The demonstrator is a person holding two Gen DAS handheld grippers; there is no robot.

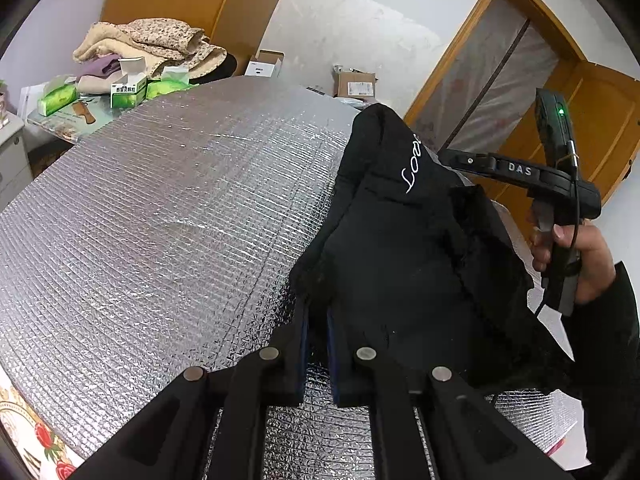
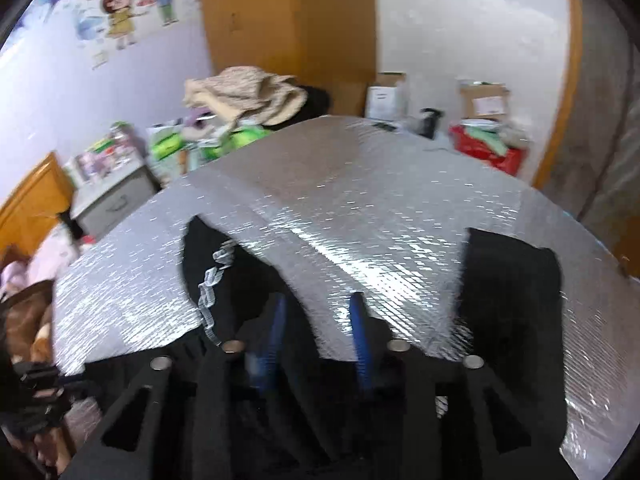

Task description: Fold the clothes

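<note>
A black garment with white lettering (image 1: 400, 232) is lifted above the silver foil-covered table (image 1: 160, 208). My left gripper (image 1: 316, 312) is shut on the garment's lower edge. The right gripper's body (image 1: 560, 188) shows beyond the cloth, held in a hand; its tips are hidden there. In the blurred right wrist view my right gripper (image 2: 318, 304) is open, blue pads apart, over the black garment (image 2: 224, 292), whose other part (image 2: 508, 292) lies to the right on the foil table (image 2: 360, 200).
Folded beige clothes (image 1: 152, 44), green tissue packs (image 1: 58, 98) and boxes (image 1: 128, 88) crowd the table's far left corner. Cardboard boxes (image 1: 354, 84) stand at the far edge. A red bag (image 2: 488, 148) sits at the back right. A wooden door (image 1: 592, 128) is at right.
</note>
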